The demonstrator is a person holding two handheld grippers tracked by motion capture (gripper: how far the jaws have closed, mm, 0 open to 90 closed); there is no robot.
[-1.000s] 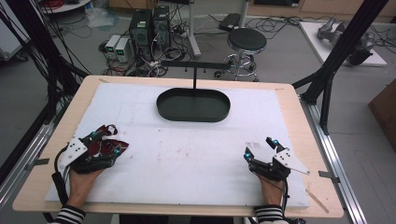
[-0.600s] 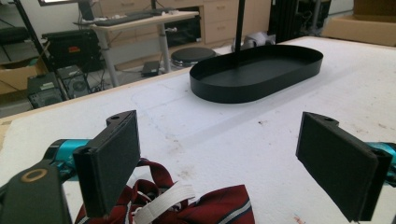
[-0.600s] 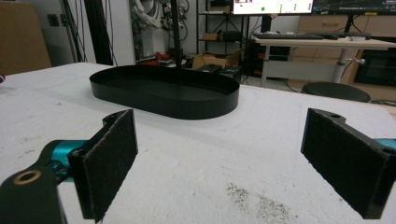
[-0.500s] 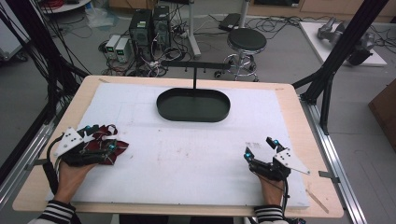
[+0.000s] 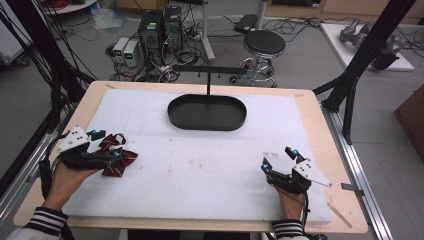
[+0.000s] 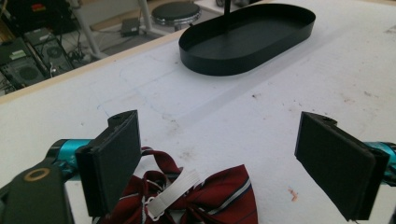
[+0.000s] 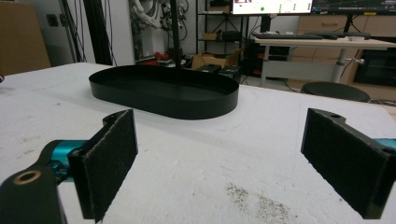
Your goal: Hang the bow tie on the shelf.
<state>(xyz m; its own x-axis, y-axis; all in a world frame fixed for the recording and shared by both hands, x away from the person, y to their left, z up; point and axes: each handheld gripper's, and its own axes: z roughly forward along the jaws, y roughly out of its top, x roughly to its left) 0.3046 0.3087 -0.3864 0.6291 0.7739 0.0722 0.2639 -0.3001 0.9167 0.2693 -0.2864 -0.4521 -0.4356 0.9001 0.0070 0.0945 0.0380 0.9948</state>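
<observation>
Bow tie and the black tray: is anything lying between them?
No. In the high view, only bare white table cover lies between the bow tie and the black tray.

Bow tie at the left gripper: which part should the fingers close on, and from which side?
Probably the narrow middle of the bow tie, where the white strap crosses the knot. The wings are flat, floppy cloth on the table; the bunched middle stands higher and should fit between the fingers. The left gripper is open just above it, so coming straight down, one finger each side of the knot, looks best.
</observation>
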